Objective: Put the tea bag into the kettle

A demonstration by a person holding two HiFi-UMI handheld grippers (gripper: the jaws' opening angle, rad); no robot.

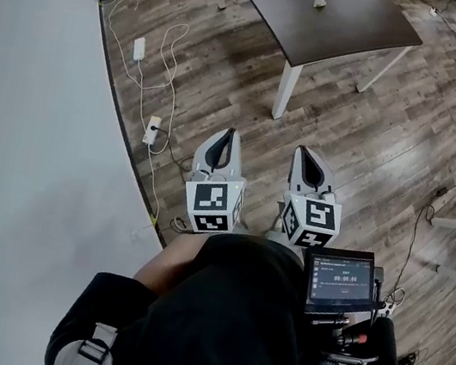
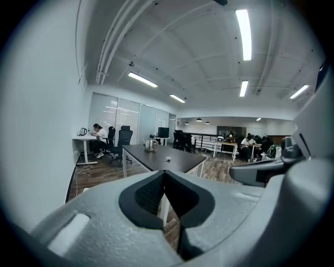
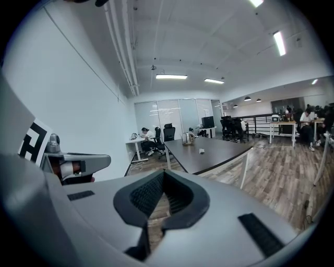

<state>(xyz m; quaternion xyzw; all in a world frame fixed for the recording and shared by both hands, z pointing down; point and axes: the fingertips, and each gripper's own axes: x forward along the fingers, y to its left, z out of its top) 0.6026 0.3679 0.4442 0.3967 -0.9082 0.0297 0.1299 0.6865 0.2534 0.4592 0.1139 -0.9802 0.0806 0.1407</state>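
Note:
A small white tea bag (image 1: 320, 2) lies on the dark table (image 1: 343, 27), far ahead of both grippers. In the left gripper view the tea bag (image 2: 168, 158) sits near the table's front end, and a steel kettle (image 2: 151, 144) stands further back on it. The right gripper view shows the same kettle (image 3: 188, 138) and tea bag (image 3: 201, 151). My left gripper (image 1: 229, 134) and right gripper (image 1: 302, 151) are held side by side close to my body, above the wooden floor. The left gripper (image 2: 165, 173) and the right gripper (image 3: 164, 172) are both shut, with nothing between their jaws.
A white wall runs along the left. White cables and a power strip (image 1: 152, 129) lie on the floor beside it. The table's white leg (image 1: 287, 91) stands just ahead. A person sits at a white desk (image 2: 86, 140) in the far left corner, with office chairs nearby. More people sit far right.

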